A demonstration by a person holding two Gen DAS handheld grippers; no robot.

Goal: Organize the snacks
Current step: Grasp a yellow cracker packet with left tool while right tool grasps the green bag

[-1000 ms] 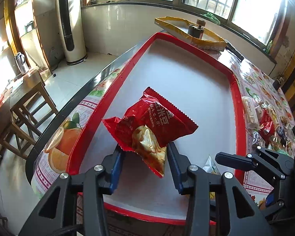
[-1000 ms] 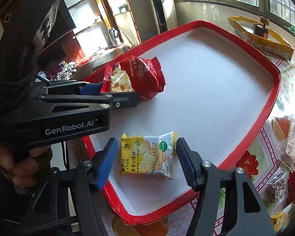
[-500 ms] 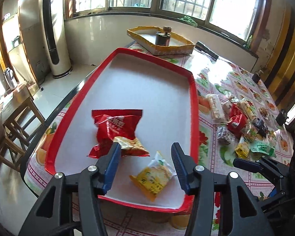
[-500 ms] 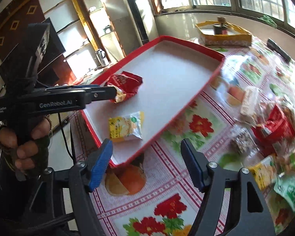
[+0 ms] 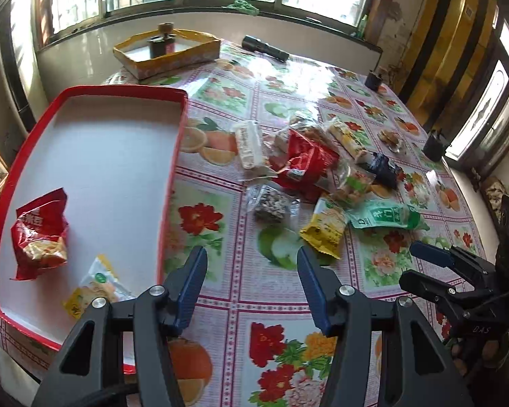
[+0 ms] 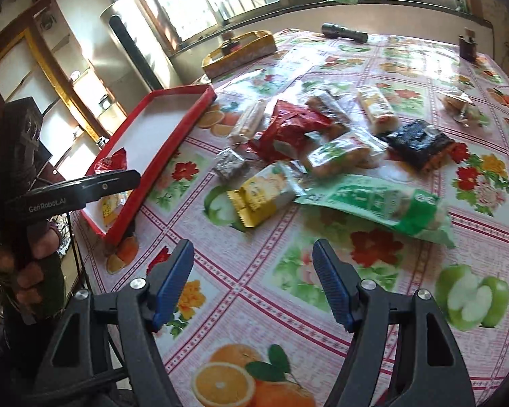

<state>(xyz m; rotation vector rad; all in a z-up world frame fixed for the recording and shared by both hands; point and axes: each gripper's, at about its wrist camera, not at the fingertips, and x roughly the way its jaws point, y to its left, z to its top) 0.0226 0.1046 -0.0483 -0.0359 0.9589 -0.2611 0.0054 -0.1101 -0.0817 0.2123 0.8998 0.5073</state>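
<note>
On the flowered tablecloth (image 5: 220, 176) a red tray (image 5: 171, 156) sits at the left edge of the table, and two packets lie in its near end: a red snack bag (image 5: 39, 234) against the left rim and a small yellow-and-white cracker packet (image 5: 95, 286) just beside it, nearer the front rim. To the right of the tray, well apart from it, a loose heap of snacks covers the middle of the cloth: a white bar packet (image 5: 249, 144) at the far left of the heap, a crumpled red bag (image 5: 303, 166) touching it, a clear packet of dark pieces (image 5: 271, 205), a yellow packet (image 6: 264, 196) nearest the tongs, a long green packet (image 6: 376, 205) to its right, and a black packet (image 6: 415, 142) farther back. At the far side of the table stand a shallow yellow box (image 5: 168, 52) with a small jar in it and a black flashlight (image 5: 264, 47). The left gripper (image 5: 251, 285) hangs above bare cloth between the tray and the heap, its jaws opening with nothing between them. The right gripper (image 6: 252, 281) hovers over the cloth on the near side of the yellow packet, jaws spread wide and empty. A gloved hand (image 6: 34, 264) grasps the left tool's handle.
</note>
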